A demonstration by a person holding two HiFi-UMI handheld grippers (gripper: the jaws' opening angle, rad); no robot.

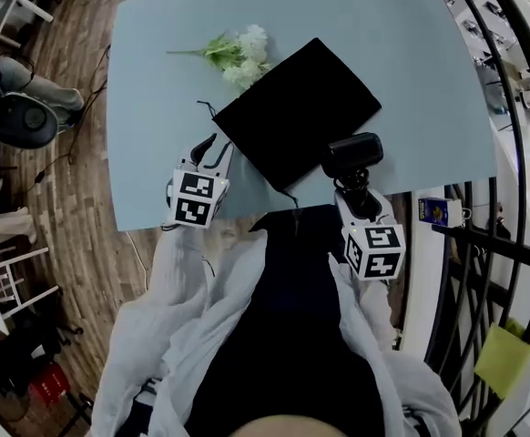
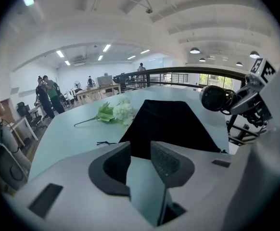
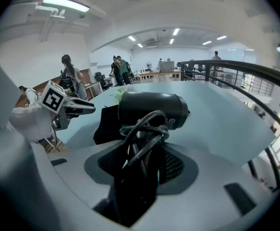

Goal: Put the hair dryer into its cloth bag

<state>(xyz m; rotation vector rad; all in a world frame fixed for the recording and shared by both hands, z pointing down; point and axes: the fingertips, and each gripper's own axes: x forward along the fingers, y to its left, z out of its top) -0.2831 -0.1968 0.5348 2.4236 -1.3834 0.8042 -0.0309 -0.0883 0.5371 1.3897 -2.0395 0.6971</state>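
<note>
I hold the hair dryer [image 3: 149, 109] pinched in my right gripper [image 1: 354, 188]. The pads bite on its handle with the cord [image 3: 142, 131] looped tight against it. I judge that grip keeps the barrel standing clear of the jaws and stops the cord from trailing. The dryer sits at the near right corner of the cloth bag [image 1: 297, 107], outside it, and I cannot tell whether it touches the cloth.

My left gripper [image 1: 212, 149] waits just off the bag's near left edge and aims at it. Its 2 jaws stand parted with nothing between them, and only bare table shows through the gap. A drawstring [image 2: 106, 142] trails from that edge, so I take it for the mouth. The free gripper looks placed to lift the mouth open. The bag lies flat and limp, so the mouth needs spreading before the barrel can enter.

The table [image 1: 411, 62] under the bag is pale blue, smooth and otherwise bare. The exception is a spray of white flowers [image 1: 238, 53] just beside the bag's far left corner, clear of my path. Left of the bag the table ends over a wood floor. To its right runs a dark railing. Well beyond the bag is an open hall with desks, ceiling lights and several people.
</note>
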